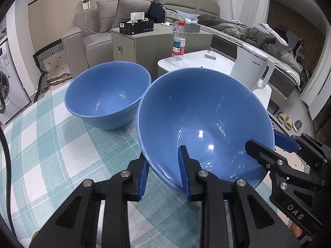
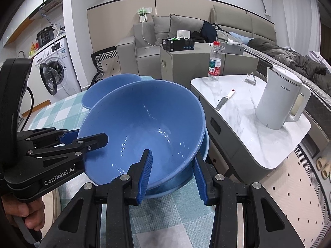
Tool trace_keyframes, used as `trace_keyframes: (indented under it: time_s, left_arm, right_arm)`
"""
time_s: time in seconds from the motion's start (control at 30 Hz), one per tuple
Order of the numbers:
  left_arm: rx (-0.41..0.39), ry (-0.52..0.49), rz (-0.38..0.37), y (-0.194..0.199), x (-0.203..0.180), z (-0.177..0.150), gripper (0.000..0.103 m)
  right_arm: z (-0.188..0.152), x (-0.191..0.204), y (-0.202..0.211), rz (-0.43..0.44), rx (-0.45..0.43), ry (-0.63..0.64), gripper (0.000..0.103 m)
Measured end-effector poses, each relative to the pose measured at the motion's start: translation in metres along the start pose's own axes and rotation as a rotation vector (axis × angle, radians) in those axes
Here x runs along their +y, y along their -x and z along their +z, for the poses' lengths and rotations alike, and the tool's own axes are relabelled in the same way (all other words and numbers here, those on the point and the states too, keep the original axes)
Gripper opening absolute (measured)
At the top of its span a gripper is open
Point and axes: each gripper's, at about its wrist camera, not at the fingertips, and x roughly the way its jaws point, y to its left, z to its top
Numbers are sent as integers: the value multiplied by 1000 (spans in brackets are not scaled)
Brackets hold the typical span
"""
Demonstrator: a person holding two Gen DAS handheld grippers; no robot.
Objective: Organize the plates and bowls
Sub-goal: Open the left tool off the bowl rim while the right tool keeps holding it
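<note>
Bowls could clink: your left gripper [image 1: 163, 170] and right gripper [image 2: 171, 175] both pinch the tilted blue glazed bowl's [image 1: 206, 124] rim, near the second blue bowl [image 1: 107, 95].

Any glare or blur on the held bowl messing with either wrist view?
Left wrist: sharp, small ceiling-light glints inside the held bowl, edges bent by fisheye. Right wrist: also sharp, faint glints on the bowl's inner wall, dark vignette in the corners.
</note>
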Motion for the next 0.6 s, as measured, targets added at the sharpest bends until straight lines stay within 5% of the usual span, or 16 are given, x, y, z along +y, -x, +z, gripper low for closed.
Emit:
trace_keyframes:
  time_s: [0.6]
  left_arm:
    - [21, -6, 11, -7, 4, -4, 27]
  right_arm:
    - [-2, -4, -6, -46, 22, 11, 42]
